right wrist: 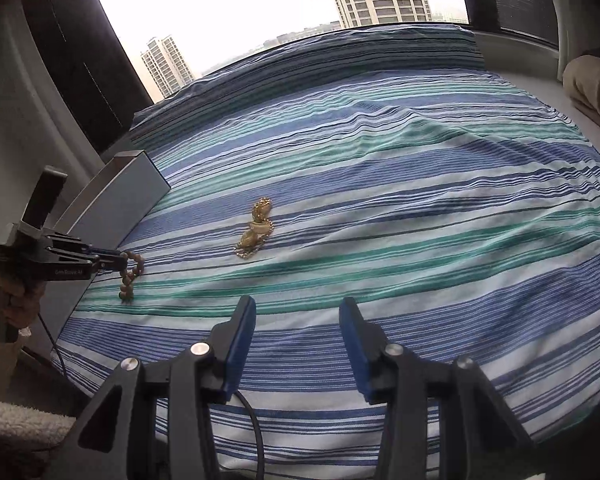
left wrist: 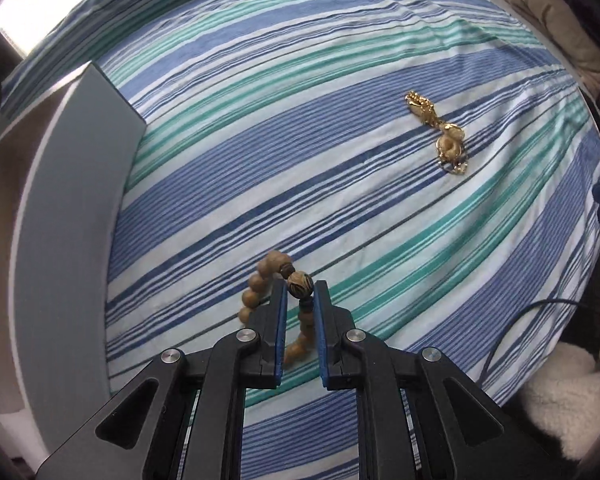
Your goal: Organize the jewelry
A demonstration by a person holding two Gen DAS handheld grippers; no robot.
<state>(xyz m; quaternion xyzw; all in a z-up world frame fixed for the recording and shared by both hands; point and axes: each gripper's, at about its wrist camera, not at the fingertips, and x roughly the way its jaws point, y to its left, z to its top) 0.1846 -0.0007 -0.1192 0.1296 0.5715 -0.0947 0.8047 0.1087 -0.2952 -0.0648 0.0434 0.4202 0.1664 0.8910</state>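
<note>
1. Our left hand-held gripper (left wrist: 300, 294) pinches the wooden bead bracelet (left wrist: 278, 304) at its large carved bead, its blue pads pressed in on either side of that bead; the rest of the loop droops toward 7 o'clock, and its lowest beads seem to touch the striped bedsheet (left wrist: 340, 80)
2. In the right wrist view the same bracelet (right wrist: 130, 276) hangs from the left hand-held gripper (right wrist: 116, 262) at about 9 o'clock, just beside the grey box (right wrist: 116, 204) at the bed's edge
3. Our right hand-held gripper (right wrist: 298, 340) is spread wide with nothing between its pads, hovering over the sheet at 6 o'clock
4. The gold chain pile (left wrist: 438, 132) lies in a loose heap on the sheet at about 2 o'clock in the left view, well apart from the bracelet; in the right view the heap (right wrist: 256, 228) sits near the centre
5. We judge the bracelet light, with hard, smooth round beads on a flexible cord: it swings and folds freely, and a bead could roll out of the pads, so the big carved bead or the cord beside it is the surer hold
6. We judge the gold chains light, limp and prone to tangling; a pinch at the thickest clump should lift the most, though loose strands may trail or snag on the cloth
</note>
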